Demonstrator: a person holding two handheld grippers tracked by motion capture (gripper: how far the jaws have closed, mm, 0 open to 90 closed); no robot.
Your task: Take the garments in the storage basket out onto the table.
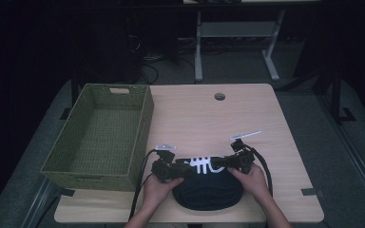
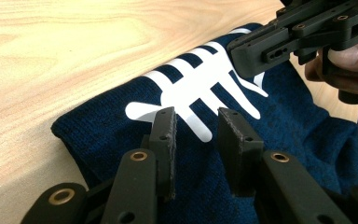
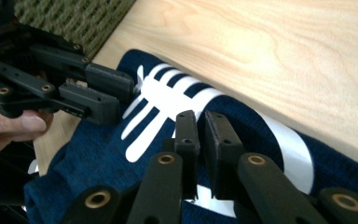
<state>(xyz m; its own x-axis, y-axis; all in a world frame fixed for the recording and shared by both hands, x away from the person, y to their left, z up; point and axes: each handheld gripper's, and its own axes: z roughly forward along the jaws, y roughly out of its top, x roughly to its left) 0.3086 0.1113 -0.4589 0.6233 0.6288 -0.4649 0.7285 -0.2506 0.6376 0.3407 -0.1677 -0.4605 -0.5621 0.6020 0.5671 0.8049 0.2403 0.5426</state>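
Observation:
A folded navy garment with a white print lies on the wooden table near its front edge. A person's hands hold both grippers low over its far edge, tips facing each other. My left gripper has its jaws apart, with no fabric between the pads. My right gripper hovers over the print, its jaws almost together and nothing pinched. Each gripper view also shows the other gripper: the right gripper at upper right, the left gripper at left.
A green woven basket stands on the table's left side, close to the left hand, and its weave shows in the right gripper view. A round cable hole sits near the far edge. A white desk frame stands beyond the table.

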